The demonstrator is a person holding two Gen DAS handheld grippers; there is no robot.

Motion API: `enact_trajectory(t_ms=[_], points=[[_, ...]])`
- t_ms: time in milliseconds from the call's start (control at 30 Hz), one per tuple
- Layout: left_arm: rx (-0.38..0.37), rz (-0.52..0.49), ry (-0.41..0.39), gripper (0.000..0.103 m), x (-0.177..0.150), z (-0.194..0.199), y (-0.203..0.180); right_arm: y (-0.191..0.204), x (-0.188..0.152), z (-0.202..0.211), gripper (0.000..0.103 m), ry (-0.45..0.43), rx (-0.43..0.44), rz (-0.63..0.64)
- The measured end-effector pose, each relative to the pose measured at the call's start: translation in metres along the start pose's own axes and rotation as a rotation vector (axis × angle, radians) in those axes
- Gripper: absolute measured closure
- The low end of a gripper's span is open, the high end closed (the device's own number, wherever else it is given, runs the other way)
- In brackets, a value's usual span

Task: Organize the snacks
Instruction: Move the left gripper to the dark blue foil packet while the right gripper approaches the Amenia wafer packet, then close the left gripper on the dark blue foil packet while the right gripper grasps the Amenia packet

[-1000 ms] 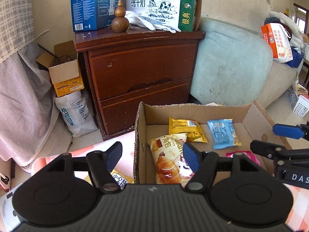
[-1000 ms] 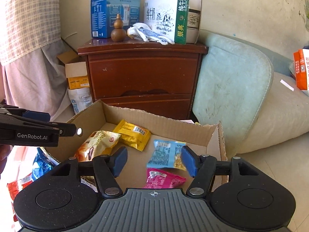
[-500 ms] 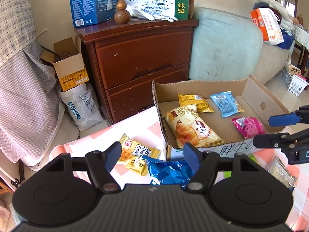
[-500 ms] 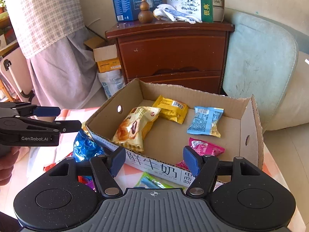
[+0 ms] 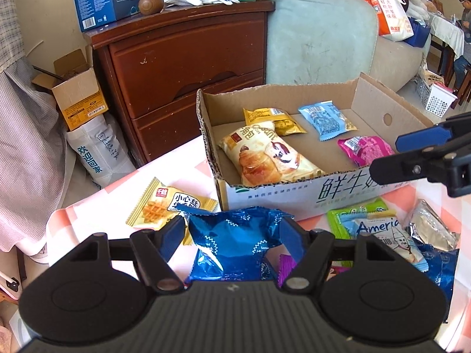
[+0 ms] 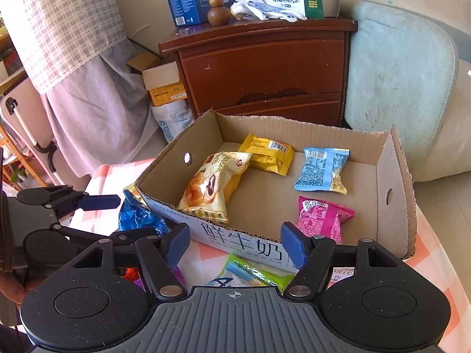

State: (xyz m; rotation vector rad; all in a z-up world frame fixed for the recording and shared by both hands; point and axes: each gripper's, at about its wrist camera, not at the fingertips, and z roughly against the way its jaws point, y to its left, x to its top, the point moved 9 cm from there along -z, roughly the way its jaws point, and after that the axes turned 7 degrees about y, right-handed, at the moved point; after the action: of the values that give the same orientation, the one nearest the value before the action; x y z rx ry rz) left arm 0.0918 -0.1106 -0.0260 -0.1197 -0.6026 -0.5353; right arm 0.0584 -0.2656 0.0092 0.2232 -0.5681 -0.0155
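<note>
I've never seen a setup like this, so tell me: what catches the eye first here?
Probably the shiny blue foil snack bag on the table, sitting between the open fingers of the left hand-held gripper, just in front of the cardboard box. Next, the box itself, holding four bright packets, the biggest a cream bread bag along its left side. Behind stands a dark wooden dresser with milk cartons on top.

Sunlit room: brown wooden dresser (image 5: 188,58) beside pale armchair (image 5: 321,35)
</note>
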Motion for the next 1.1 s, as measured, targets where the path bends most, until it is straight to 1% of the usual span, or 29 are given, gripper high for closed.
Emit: enact_trajectory(t_ms=[167,267,333,367,400,500,600,733,767,833,900,1000,1067,1100], points=[[-0.007,0.032,-0.004,0.032,0.001,-0.006,0.002,0.001,-0.004,-0.002,0.034,0.035,0.028,-0.032],[-0.015,0.023,-0.012,0.032,0.001,-0.007,0.0,-0.001,-0.009,-0.001,0.034,0.055,0.018,-0.028],[-0.022,0.021,-0.013,0.034,0.0,-0.007,-0.001,-0.002,-0.013,-0.003,0.033,0.077,0.004,-0.025],[-0.028,0.022,-0.011,0.039,-0.001,-0.007,-0.002,-0.003,-0.016,-0.004,0.033,0.088,0.0,-0.025],[-0.04,0.024,-0.006,0.045,-0.002,-0.007,-0.002,-0.002,-0.019,-0.005,0.033,0.101,-0.001,-0.025],[-0.019,0.012,-0.003,0.047,-0.005,-0.004,-0.001,0.001,-0.026,-0.007,0.033,0.131,-0.005,-0.015],[-0.014,0.012,-0.003,0.049,-0.007,0.0,0.001,0.005,-0.036,-0.014,0.033,0.179,-0.018,-0.015],[0.009,0.012,0.013,0.049,-0.014,0.005,0.004,0.007,-0.045,-0.025,0.033,0.23,-0.033,-0.058],[0.017,0.008,0.015,0.05,-0.016,0.007,0.005,0.007,-0.047,-0.027,0.033,0.236,-0.036,-0.071],[0.027,0.012,0.015,0.053,-0.019,0.01,0.006,0.008,-0.049,-0.031,0.033,0.248,-0.034,-0.09],[0.035,0.027,0.027,0.054,-0.023,0.014,0.008,0.011,-0.05,-0.034,0.033,0.255,-0.029,-0.103],[0.053,0.036,0.038,0.054,-0.028,0.019,0.009,0.016,-0.05,-0.037,0.033,0.246,-0.04,-0.075],[0.056,0.036,0.037,0.055,-0.029,0.021,0.009,0.018,-0.051,-0.039,0.037,0.241,-0.041,-0.06],[0.054,0.036,0.036,0.055,-0.029,0.022,0.008,0.018,-0.051,-0.039,0.043,0.238,-0.041,-0.058]])
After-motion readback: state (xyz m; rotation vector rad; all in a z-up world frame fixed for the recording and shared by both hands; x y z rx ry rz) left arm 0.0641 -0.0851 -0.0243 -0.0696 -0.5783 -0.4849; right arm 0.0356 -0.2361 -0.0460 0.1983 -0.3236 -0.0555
